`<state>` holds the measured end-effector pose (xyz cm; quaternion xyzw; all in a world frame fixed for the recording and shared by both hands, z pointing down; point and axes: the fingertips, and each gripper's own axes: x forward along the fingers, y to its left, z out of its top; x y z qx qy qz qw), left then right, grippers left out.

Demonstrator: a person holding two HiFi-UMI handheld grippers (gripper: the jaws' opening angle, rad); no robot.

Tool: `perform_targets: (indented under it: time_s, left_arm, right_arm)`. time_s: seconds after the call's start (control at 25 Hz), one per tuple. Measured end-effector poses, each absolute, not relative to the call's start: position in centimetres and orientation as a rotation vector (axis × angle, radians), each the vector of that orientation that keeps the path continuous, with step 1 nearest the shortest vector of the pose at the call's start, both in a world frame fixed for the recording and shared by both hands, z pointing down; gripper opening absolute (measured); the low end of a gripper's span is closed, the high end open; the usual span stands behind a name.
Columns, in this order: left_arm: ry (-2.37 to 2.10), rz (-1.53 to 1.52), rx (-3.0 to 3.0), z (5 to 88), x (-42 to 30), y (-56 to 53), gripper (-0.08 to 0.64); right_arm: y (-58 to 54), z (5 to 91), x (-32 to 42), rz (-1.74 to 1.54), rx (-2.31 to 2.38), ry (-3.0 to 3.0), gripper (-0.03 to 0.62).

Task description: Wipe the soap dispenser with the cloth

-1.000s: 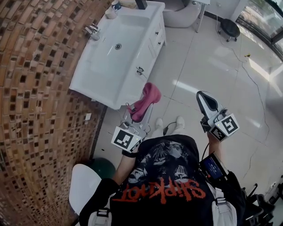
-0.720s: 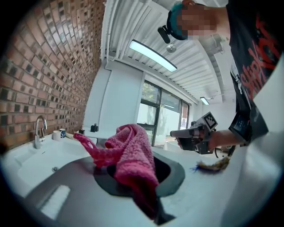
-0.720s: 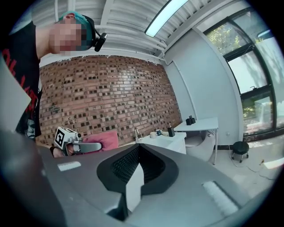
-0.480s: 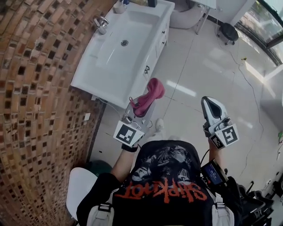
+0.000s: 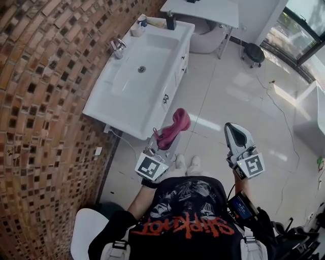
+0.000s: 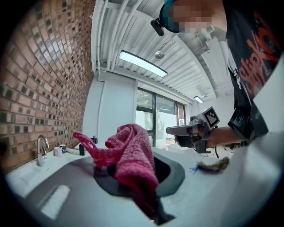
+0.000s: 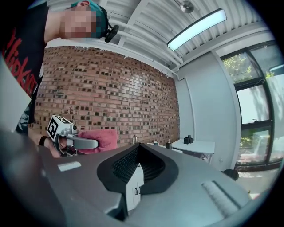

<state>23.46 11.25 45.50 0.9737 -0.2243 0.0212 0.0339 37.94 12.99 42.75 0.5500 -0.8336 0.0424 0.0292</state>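
Note:
The soap dispenser, a small dark bottle, stands on the far end of the white sink counter; it also shows small in the left gripper view. My left gripper is shut on a pink cloth, which bunches over its jaws. It hovers over the floor beside the counter's near corner, well short of the dispenser. My right gripper is shut and holds nothing, out over the tiled floor; its closed fingers point towards the brick wall.
A faucet and a white cup stand on the counter by the brick wall. Beyond the sink are a white table and a dark stool. A white seat is behind me on the left.
Both grippers have moved forward alongside the sink, the left one still carrying the cloth. The right gripper has rolled a little. The dispenser has come fully into the head view.

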Motion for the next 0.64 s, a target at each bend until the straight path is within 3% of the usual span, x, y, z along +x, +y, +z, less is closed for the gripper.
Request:
perform_targets:
  time_s: [0.64]
  left_arm:
    - [-0.756,0.047,2.95,44.2,25.0,14.2,0.052]
  right_arm:
    - [16.0,41.1,39.0,0.108,1.658,-2.634,0.0]
